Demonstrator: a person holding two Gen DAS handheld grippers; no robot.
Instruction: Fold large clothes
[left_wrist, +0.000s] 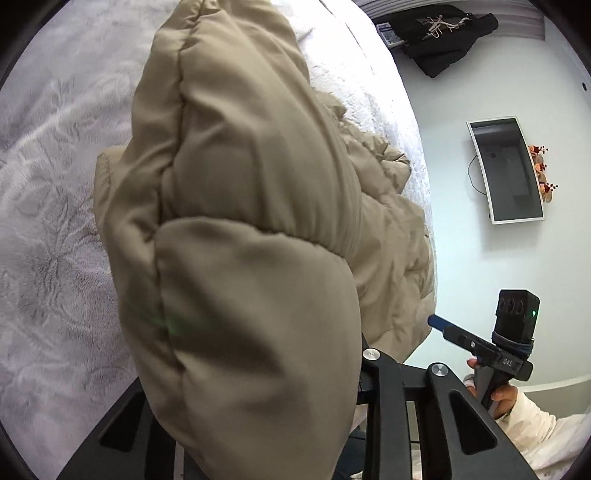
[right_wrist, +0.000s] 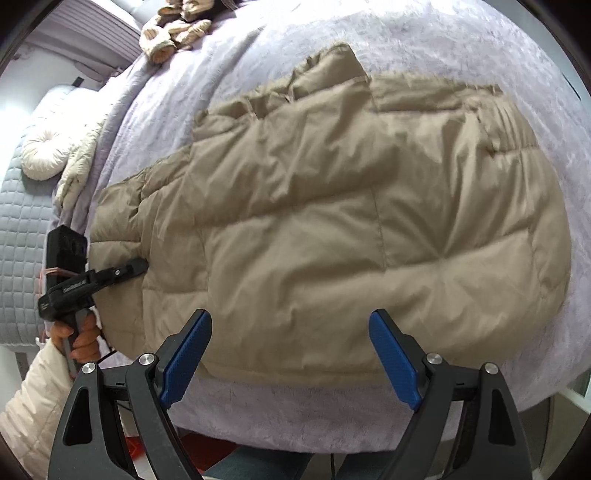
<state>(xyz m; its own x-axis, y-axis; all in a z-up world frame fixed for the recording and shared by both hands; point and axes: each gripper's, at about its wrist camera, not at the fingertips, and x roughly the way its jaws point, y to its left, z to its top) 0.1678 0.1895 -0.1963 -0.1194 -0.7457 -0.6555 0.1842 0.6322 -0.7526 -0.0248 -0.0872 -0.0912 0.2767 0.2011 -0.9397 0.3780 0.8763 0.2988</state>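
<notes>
Nearest the lens in the left wrist view, a thick padded sleeve or edge of the beige puffer coat is bunched up and fills the frame; the left gripper is seen from the right wrist view with its fingers closed onto the coat's left edge, so a fold of the padding appears to be pinched. Whether the pads press fully cannot be told, since they are buried in fabric.

Further right, the coat is spread flat across the lilac bed cover, its hem toward the near edge of the bed. Over that hem the right gripper is held with its blue fingers standing wide apart, nothing being gripped, the coat lying between and beyond them.

The coat is judged to be light for its bulk, soft and springy, with a smooth shell that is likely to slip. Flat panels are expected to puff out of a shallow pinch, so hold is best taken at a stitched seam, the hem or the cuff, where the layers are thinner and firmer. A folded part is likely to spring open unless it is pressed down.
</notes>
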